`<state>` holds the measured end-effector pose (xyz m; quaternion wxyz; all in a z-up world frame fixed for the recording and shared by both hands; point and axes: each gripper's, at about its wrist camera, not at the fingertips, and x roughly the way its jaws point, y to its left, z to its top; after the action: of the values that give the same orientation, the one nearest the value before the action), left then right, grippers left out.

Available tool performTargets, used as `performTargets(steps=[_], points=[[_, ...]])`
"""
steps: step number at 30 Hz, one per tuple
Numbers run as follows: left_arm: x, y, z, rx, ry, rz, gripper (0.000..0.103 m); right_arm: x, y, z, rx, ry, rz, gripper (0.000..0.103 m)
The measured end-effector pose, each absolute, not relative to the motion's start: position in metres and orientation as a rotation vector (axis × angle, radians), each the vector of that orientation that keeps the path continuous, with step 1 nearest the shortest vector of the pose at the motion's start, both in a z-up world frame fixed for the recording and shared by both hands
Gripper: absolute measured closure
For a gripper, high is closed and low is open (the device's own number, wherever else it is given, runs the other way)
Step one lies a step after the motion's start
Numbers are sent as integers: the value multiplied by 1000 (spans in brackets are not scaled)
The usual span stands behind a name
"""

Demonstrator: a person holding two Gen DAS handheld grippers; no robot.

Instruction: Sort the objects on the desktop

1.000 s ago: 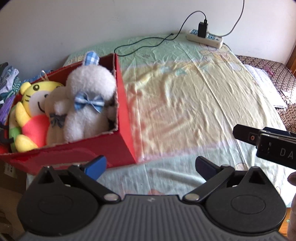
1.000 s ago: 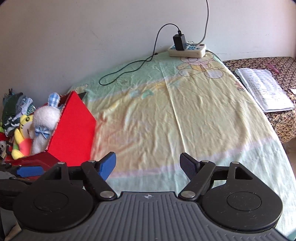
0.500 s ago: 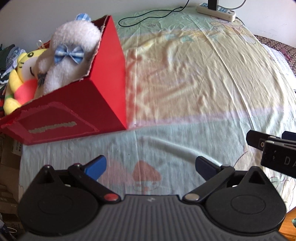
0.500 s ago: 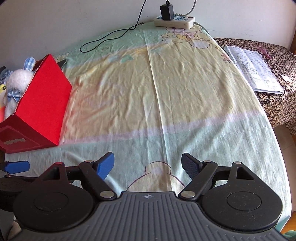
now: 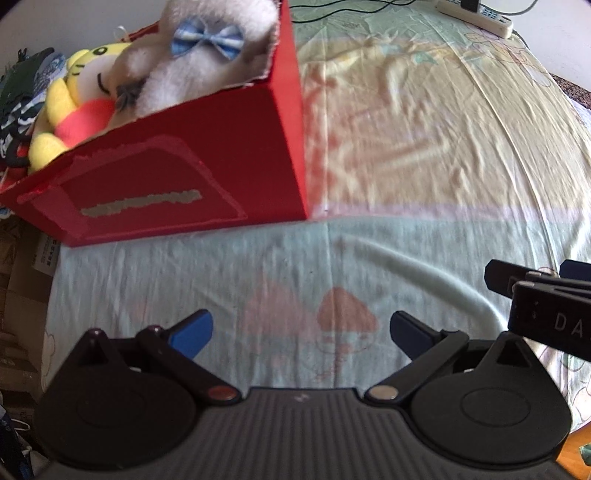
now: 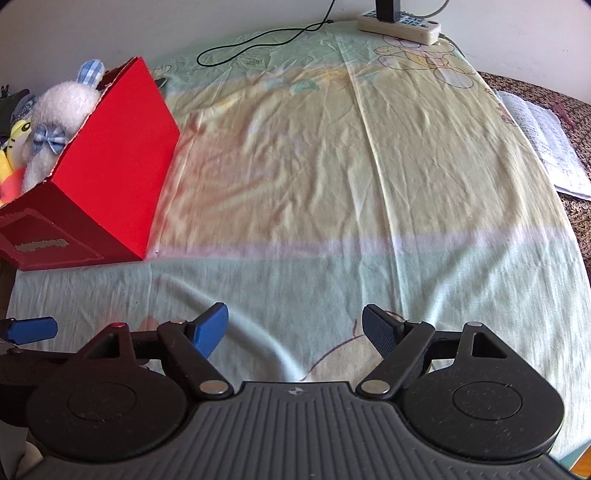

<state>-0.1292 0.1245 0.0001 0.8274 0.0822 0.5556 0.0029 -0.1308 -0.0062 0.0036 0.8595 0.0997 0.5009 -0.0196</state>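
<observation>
A power strip (image 6: 400, 25) is lying at the far edge of the bed, near its far right corner, against the wall (image 6: 110, 26). A black adapter (image 6: 387, 6) is sitting plugged into it. A black cable (image 6: 258, 38) is trailing from the strip toward the left along the far edge and is looping on the sheet (image 6: 332, 166). The sheet is covering the bed and is showing wrinkles, pale green and yellow bands and cartoon prints. A printed paper (image 6: 546, 144) is lying beyond the right edge of the bed on a brown patterned surface (image 6: 576, 110). A cardboard box (image 5: 26, 280) is standing beyond the near left corner. Dark patterned fabric (image 5: 22, 85) is lying beyond the left edge.
</observation>
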Motion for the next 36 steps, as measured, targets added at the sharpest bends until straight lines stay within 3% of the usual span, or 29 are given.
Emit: performTargets(steps=[23, 36], points=[[-106, 275, 16, 177, 1169, 33, 1, -110, 138, 26, 181, 1033, -24, 21], [-94, 326, 53, 177, 1087, 9, 1, -103, 180, 61, 230, 999, 10, 22]])
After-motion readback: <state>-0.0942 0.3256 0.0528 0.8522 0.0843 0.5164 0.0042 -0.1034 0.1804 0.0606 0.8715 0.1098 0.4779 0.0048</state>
